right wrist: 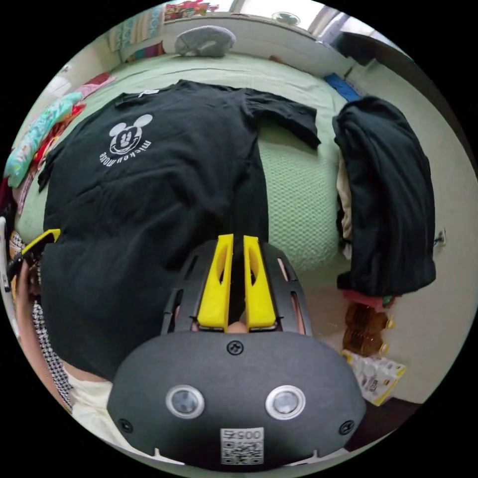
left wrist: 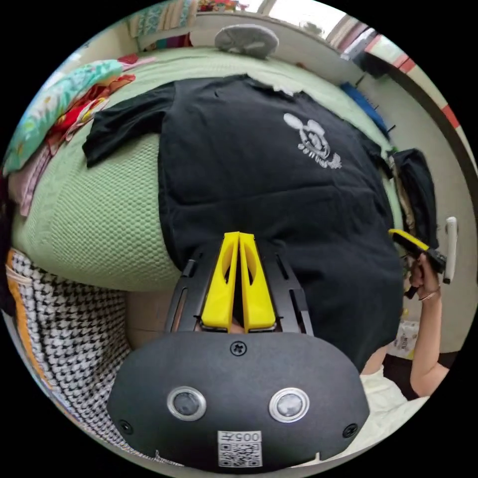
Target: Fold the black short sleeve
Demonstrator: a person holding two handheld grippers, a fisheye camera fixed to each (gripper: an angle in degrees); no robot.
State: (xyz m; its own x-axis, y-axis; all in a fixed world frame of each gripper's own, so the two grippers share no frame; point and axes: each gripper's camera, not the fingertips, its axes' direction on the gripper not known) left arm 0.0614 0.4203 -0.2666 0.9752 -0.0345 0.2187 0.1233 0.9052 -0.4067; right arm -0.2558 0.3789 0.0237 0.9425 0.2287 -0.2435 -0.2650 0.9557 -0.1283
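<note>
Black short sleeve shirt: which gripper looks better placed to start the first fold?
Roughly even, leaning left. Both the left gripper and right gripper sit with jaws near-closed at the hem corners of the black shirt. The left sleeve lies flat and spread on the green bed, ready to fold.

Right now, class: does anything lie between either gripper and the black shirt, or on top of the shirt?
Nothing visible does. The left gripper and the right gripper both sit at the hem of the black shirt. A dark clothes pile lies beside it, apart, on the green bed cover.
</note>
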